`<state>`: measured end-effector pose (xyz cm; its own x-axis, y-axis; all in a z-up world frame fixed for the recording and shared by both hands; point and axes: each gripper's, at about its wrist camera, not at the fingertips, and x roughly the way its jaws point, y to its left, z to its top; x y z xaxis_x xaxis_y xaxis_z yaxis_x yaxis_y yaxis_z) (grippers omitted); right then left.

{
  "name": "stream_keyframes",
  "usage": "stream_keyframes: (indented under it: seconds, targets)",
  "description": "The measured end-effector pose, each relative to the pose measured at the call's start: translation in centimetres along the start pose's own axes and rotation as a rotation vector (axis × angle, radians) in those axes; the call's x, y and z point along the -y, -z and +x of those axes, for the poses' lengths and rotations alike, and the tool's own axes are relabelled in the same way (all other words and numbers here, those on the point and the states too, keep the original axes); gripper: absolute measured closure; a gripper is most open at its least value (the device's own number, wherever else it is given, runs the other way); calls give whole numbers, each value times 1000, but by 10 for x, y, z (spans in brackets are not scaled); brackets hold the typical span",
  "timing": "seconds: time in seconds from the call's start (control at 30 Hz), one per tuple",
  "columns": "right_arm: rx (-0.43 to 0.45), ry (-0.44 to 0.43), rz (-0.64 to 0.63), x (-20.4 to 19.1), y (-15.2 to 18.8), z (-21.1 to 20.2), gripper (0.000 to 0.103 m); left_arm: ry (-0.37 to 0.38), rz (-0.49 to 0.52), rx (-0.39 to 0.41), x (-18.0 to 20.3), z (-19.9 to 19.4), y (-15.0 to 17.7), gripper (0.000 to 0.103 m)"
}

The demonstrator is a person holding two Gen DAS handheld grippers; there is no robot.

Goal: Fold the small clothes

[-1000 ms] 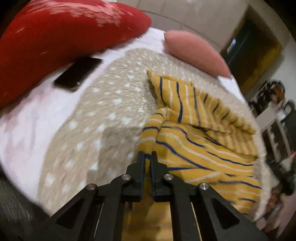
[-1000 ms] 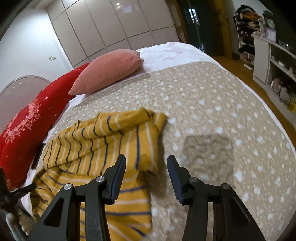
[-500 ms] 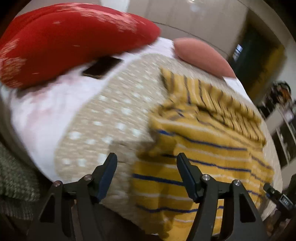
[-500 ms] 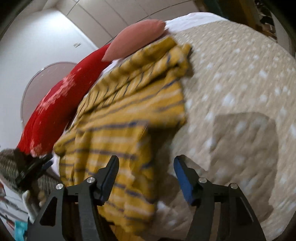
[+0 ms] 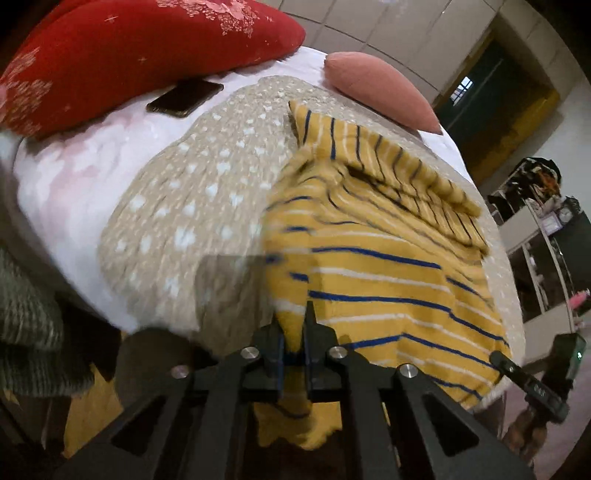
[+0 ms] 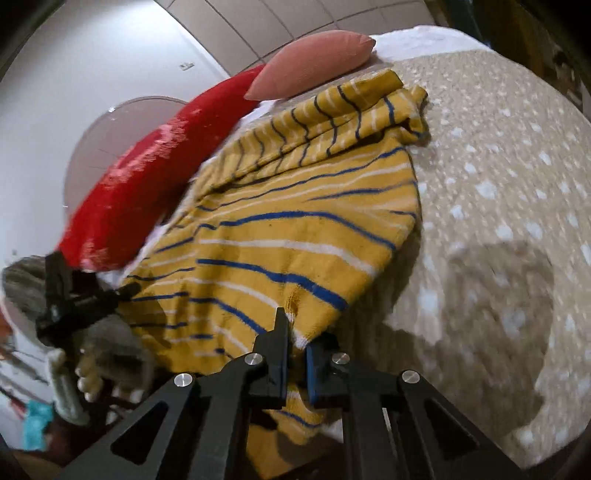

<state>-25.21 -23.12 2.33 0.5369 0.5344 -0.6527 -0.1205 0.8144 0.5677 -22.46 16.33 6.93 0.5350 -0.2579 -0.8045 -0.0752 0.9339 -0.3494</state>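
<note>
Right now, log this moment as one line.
step: fold grasp | left claw: shut on striped garment near hem | right claw: shut on same hem | garment: on bed

You see a bed (image 5: 207, 192) with a dotted tan cover, a red pillow (image 5: 122, 55) (a pink pillow (image 6: 314, 59) too), and pale wall panels (image 6: 295, 22).

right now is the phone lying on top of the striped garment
No, the phone lies on the white sheet beside the red pillow, apart from the striped garment.
</note>
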Motion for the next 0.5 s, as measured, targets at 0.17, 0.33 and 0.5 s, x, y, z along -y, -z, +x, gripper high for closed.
stream_keyframes:
  seconds: [0.17,0.33,0.5]
  targets:
    - [-98,95,-31,10,21,-8,91,-20,41,-7,-13,-13,26,96]
    - [-73,175,-95,13,7,-25,88,-22,54,77,-19,-31,4,65]
    - [116,242,-169,2,-80,-33,41,21,31,198,-13,-19,-73,35]
